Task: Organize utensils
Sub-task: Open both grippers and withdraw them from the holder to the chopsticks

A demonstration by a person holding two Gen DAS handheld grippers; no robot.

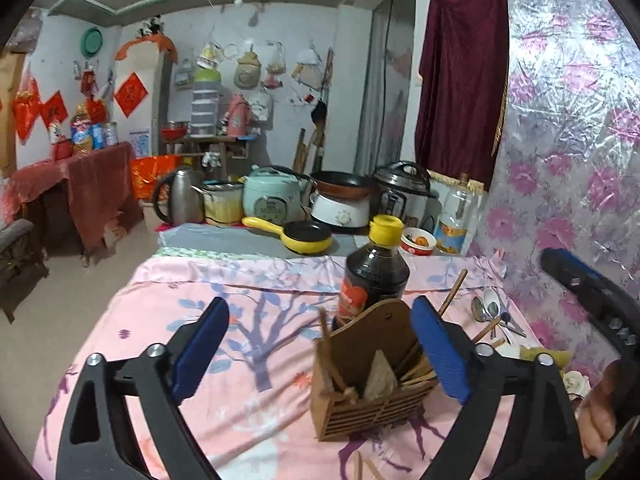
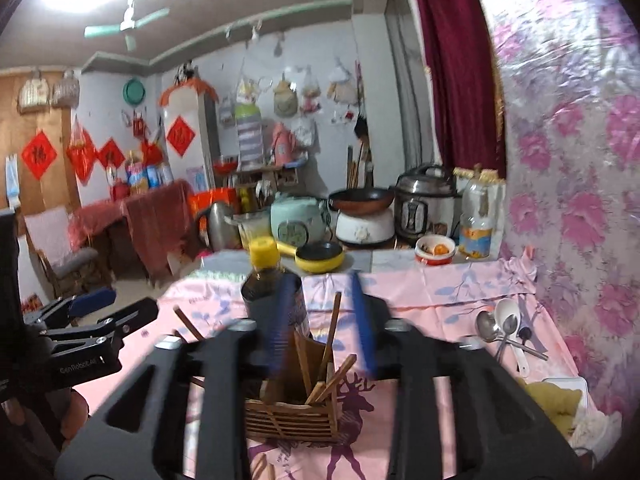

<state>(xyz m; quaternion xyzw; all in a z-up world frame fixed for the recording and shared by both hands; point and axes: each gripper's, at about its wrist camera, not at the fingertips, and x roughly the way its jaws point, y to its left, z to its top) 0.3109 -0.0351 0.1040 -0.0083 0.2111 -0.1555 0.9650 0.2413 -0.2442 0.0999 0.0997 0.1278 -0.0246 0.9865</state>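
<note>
Left gripper: blue pads spread wide, nothing pressed between them, the wooden holder seen through the gap, nearer the right-hand pad. Right gripper: pads partway apart and blurred, empty as far as can be told, hanging over the same holder, chopsticks poking up through the gap.

Just beyond, a dark sauce bottle with a yellow cap, standing close behind the holder's tall back. Further toward the flowered wall, a small heap of spoons on the pink cloth, well apart from the holder. A couple of loose sticks at the near edge of the cloth, below the holder.

Handling, as a judgement: chopsticks light, stiff and thin, prone to roll or pivot if pinched at a tip; better taken near the middle, across the length. Metal spoons smooth and likely slippery, lying flat and overlapping; the handles offer the surer hold, one at a time. White spoon possibly ceramic, so gentle setting down advised. Holder light and slatted, easy to tip or slide on the soft cloth; steadying by its side wall sensible while dropping things in.
</note>
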